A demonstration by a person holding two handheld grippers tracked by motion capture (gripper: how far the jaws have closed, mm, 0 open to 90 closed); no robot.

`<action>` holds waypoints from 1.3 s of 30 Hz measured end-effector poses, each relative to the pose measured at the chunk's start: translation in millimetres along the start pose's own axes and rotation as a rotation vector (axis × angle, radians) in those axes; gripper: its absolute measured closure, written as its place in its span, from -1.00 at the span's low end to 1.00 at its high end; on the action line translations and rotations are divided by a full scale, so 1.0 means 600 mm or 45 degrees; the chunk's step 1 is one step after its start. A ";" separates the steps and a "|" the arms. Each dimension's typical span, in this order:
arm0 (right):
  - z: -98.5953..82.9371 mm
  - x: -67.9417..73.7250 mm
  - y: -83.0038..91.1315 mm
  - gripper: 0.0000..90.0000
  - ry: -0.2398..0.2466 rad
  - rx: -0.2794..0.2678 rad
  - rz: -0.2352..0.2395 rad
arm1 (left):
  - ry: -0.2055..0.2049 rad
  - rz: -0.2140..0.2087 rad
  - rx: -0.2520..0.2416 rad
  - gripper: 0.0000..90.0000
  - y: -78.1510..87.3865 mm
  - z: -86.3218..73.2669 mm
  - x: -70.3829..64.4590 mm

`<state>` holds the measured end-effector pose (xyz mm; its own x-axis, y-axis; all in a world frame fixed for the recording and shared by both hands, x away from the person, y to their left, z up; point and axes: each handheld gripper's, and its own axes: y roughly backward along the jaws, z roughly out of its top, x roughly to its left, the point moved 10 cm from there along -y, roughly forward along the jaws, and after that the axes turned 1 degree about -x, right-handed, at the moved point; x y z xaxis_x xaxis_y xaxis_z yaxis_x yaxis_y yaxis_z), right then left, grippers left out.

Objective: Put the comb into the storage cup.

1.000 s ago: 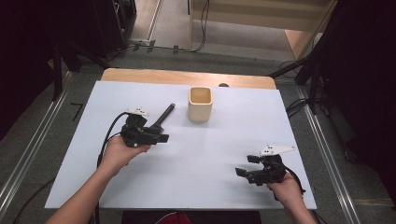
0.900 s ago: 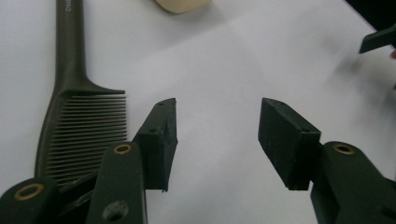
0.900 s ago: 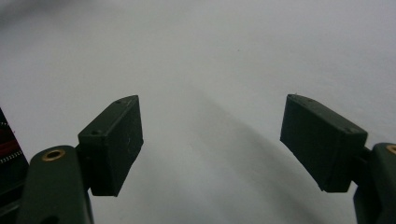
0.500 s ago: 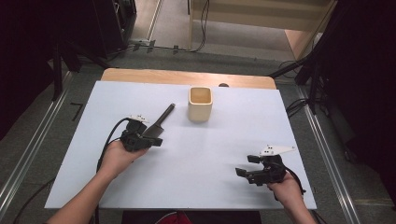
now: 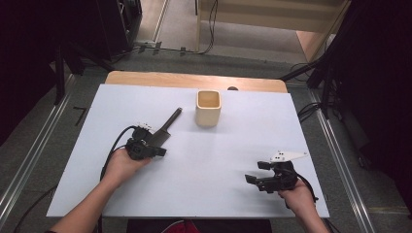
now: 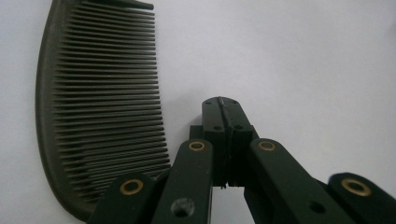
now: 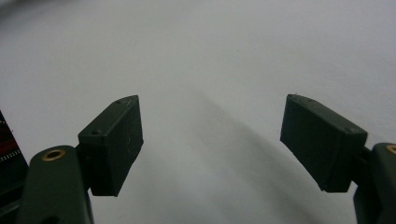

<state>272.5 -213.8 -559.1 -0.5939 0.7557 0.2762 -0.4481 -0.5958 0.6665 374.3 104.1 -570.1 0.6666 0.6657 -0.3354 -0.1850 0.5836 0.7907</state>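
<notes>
High view shows our left claw [image 5: 158, 151] closer to us than a second ago, drawn back down the dark comb [image 5: 165, 131] from its handle toward its toothed end. The comb lies flat on the white tabletop [image 5: 218, 160], handle pointing at the cream square-mouthed cup [image 5: 208, 108] just beyond it. Left gripper view has the claw's jaws pressed together with nothing between them, resting beside the comb's [image 6: 93, 112] teeth, so we judge the grasp is not yet made and the jaws must part before they can take it. Our right claw [image 5: 256, 180] waits near the tabletop's near right corner, jaws spread wide over bare surface. The comb looks like matte hard plastic, with a curved spine and fine, close, even teeth; the cup seems smooth, with rounded corners.
</notes>
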 end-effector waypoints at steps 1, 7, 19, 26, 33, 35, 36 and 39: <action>0.000 0.000 0.000 -0.57 0.002 0.002 0.000 | 0.004 0.012 0.002 1.00 -0.001 -0.001 0.002; 0.000 0.000 0.000 -0.57 0.001 0.000 0.000 | 0.009 0.002 0.001 1.00 0.000 -0.002 0.005; 0.000 -0.001 0.000 -0.57 0.001 -0.002 -0.003 | 0.050 0.020 -0.014 1.00 0.009 -0.004 0.022; 0.000 -0.001 0.001 -0.57 0.000 -0.003 -0.004 | 0.067 0.043 -0.017 1.00 0.016 -0.006 0.034; 0.001 -0.001 0.002 -0.57 0.001 -0.003 -0.003 | 0.095 0.054 -0.027 1.00 0.021 -0.006 0.043; 0.001 -0.001 0.002 -0.57 0.001 -0.003 -0.003 | 0.097 0.060 -0.024 1.00 0.023 -0.006 0.045; 0.000 -0.001 0.002 -0.57 0.002 -0.003 -0.004 | 0.109 0.063 -0.032 1.00 0.025 -0.006 0.049; 0.001 -0.001 0.003 -0.57 0.002 -0.004 -0.004 | 0.118 0.070 -0.035 1.00 0.027 -0.007 0.054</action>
<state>272.5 -215.3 -558.1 -0.5933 0.7573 0.2728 -0.4524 -0.5940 0.6652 389.8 137.2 -570.3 0.5853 0.7367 -0.3386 -0.2404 0.5565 0.7953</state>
